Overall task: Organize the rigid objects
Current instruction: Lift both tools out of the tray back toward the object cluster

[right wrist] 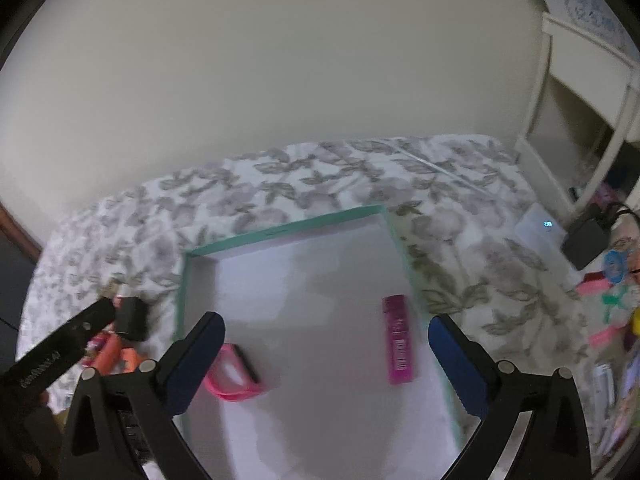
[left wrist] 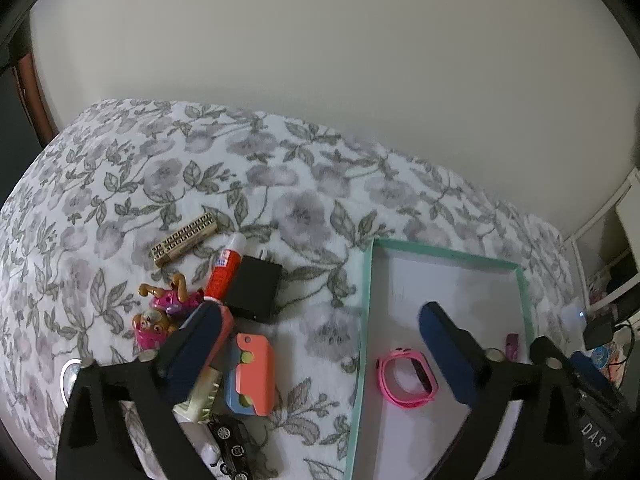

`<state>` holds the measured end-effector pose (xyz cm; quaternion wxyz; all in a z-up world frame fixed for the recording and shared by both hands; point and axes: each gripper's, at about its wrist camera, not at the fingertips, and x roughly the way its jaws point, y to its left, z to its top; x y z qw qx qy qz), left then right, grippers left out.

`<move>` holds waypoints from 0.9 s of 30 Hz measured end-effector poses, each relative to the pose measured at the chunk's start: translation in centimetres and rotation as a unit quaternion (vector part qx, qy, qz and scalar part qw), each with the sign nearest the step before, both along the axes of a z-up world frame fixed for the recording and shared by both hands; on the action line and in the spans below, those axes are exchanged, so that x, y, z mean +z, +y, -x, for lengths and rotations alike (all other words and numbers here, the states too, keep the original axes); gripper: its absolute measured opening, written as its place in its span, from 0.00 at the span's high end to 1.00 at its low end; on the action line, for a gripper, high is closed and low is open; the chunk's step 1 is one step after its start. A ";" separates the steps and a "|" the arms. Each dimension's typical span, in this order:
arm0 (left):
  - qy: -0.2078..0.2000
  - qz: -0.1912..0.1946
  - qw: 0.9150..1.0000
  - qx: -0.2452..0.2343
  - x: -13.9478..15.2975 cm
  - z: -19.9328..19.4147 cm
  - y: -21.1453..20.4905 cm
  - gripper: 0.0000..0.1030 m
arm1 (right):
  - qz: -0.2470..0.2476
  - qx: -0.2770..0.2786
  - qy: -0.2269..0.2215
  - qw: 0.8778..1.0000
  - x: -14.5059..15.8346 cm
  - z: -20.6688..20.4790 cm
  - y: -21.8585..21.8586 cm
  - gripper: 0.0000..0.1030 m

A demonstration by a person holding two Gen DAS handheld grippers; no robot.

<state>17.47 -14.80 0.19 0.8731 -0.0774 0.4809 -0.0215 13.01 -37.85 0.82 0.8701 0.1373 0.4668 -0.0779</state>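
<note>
your left gripper (left wrist: 318,320) stands wide open with nothing between its blue pads; one finger hangs over the pile of small things on the bedspread, the other over the tray. your right gripper (right wrist: 326,330) is spread wide too, empty, and hangs over the tray's white floor.

beneath the right gripper lies the teal-rimmed tray (right wrist: 280,231), flat on the floral bedspread (right wrist: 320,176). in it a magenta tube (right wrist: 397,340) lies lengthwise near the right rim, just inside your right finger. a pink wristband (right wrist: 232,376) lies near the tray's left side, partly hidden by your left finger in that view. from the left wrist view the same pink wristband (left wrist: 406,378) rests on the tray (left wrist: 366,320) floor between your two fingers, apart from both.

left of the tray, on the bedspread (left wrist: 200,168), the loose things cluster close together: a black block (left wrist: 253,288), an orange-and-white glue bottle (left wrist: 226,266) touching its side, a gold patterned bar (left wrist: 184,240) a little beyond, a pink and brown toy figure (left wrist: 162,316), a coral and blue case (left wrist: 251,372) and a black toy car (left wrist: 232,448) at the near edge. a cream packet (left wrist: 202,396) lies under your left finger.
</note>
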 end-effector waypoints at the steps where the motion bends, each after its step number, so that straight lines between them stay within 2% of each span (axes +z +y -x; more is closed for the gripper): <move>1: -0.002 0.002 1.000 0.001 0.2 0.0 0.2 0.03 | -0.007 0.005 -0.006 1.000 0.1 0.0 0.3 0.00; 5: -0.012 0.019 1.000 0.008 1.1 0.2 1.5 0.03 | 0.007 0.026 -0.019 0.999 0.1 -0.1 2.3 0.00; 8: -0.014 0.045 0.999 0.021 1.9 0.4 3.3 0.03 | 0.014 0.048 -0.012 0.999 -0.1 -0.4 3.9 0.00; 11: -0.017 0.054 0.998 0.038 2.3 0.7 5.2 0.03 | 0.009 0.069 -0.014 0.998 -0.1 -0.6 5.3 0.00; 16: -0.047 0.025 0.994 0.090 3.8 1.7 9.2 0.03 | 0.031 0.121 -0.023 0.992 0.3 -0.7 9.3 0.00; 20: -0.064 0.009 0.989 0.132 5.0 3.1 12.4 0.03 | -0.007 0.169 -0.031 0.985 0.6 -0.7 12.2 0.00; 24: -0.034 -0.022 0.987 0.157 4.5 4.0 14.8 0.03 | -0.022 0.197 -0.019 0.980 0.3 -0.5 15.1 0.00; 27: -0.005 -0.021 0.985 0.169 3.7 4.8 16.6 0.03 | -0.022 0.225 -0.011 0.974 0.0 -0.1 17.4 0.00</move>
